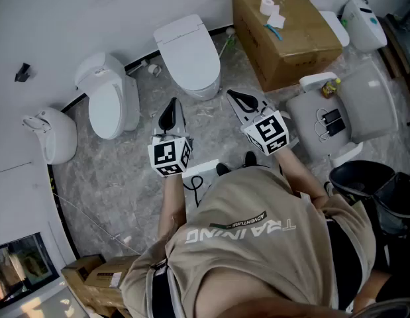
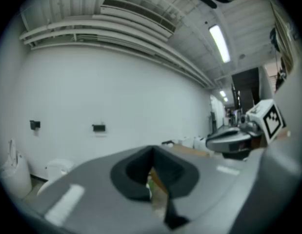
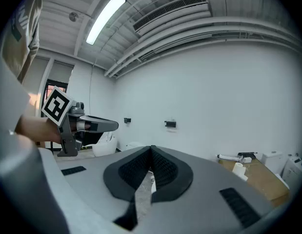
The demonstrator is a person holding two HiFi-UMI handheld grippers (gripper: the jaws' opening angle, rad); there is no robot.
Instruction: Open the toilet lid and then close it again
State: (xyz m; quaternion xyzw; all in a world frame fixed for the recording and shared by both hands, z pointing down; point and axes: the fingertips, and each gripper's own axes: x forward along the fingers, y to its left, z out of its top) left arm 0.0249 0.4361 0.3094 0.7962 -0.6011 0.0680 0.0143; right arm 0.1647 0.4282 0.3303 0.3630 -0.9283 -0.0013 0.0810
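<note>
In the head view a white toilet (image 1: 189,57) stands against the wall straight ahead, its lid (image 1: 189,48) down. My left gripper (image 1: 169,116) hovers over the marble floor short of the toilet's left side, jaws shut and holding nothing. My right gripper (image 1: 242,101) hangs just right of the bowl's front, also shut and holding nothing. Neither touches the toilet. Seen from the left gripper view, the left gripper (image 2: 153,155) points at the white wall, with the right gripper (image 2: 233,140) beside it. From the right gripper view, the right gripper (image 3: 151,152) faces the same wall, the left gripper (image 3: 90,126) at its left.
A second white toilet (image 1: 110,97) and a wall-side fixture (image 1: 51,135) stand to the left. A cardboard box (image 1: 287,35) with a paper roll sits right of the toilet. More white toilet parts (image 1: 354,108) and a black bin (image 1: 363,176) crowd the right. Small boxes (image 1: 99,277) lie behind me.
</note>
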